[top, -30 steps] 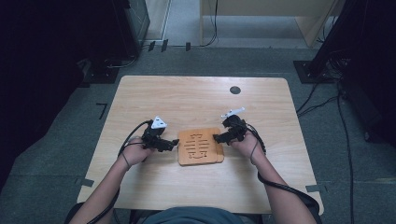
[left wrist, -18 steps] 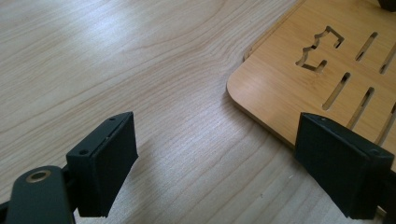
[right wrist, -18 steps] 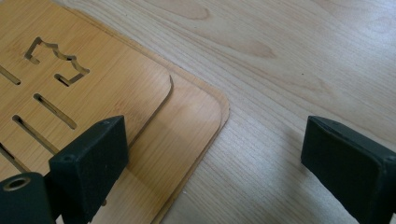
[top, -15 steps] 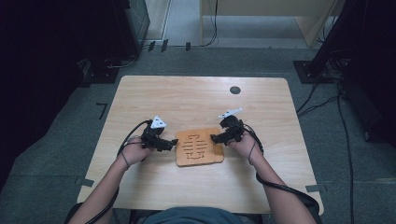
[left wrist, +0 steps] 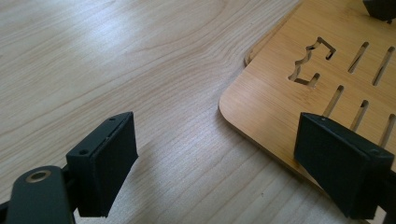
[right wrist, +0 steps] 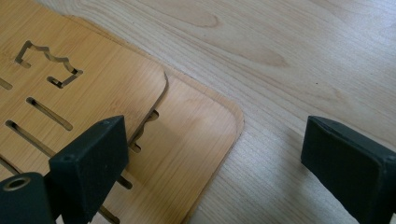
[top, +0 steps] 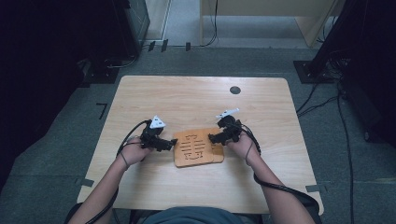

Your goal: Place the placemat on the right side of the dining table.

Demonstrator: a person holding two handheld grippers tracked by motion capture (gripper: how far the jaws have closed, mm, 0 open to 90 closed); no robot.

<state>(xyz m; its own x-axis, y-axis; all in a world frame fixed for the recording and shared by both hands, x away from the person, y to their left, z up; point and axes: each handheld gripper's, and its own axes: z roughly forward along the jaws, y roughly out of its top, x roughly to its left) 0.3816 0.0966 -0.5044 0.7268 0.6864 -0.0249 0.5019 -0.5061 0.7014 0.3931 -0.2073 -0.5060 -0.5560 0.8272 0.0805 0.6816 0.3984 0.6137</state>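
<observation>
Bamboo boards [top: 196,148], stacked askew near the tabletop's [top: 187,100] front edge, could slip further: both grippers [top: 169,145] [top: 214,138] gape, gripping nothing.

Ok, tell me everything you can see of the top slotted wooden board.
The top board looks like light bamboo, thin and flat, with rounded corners, rows of narrow slots and jagged bracket-shaped cutouts. It lies on a second, similar board, shifted so the lower one's right edge shows. Both rest on the table. The open left gripper and right gripper flank it.
</observation>
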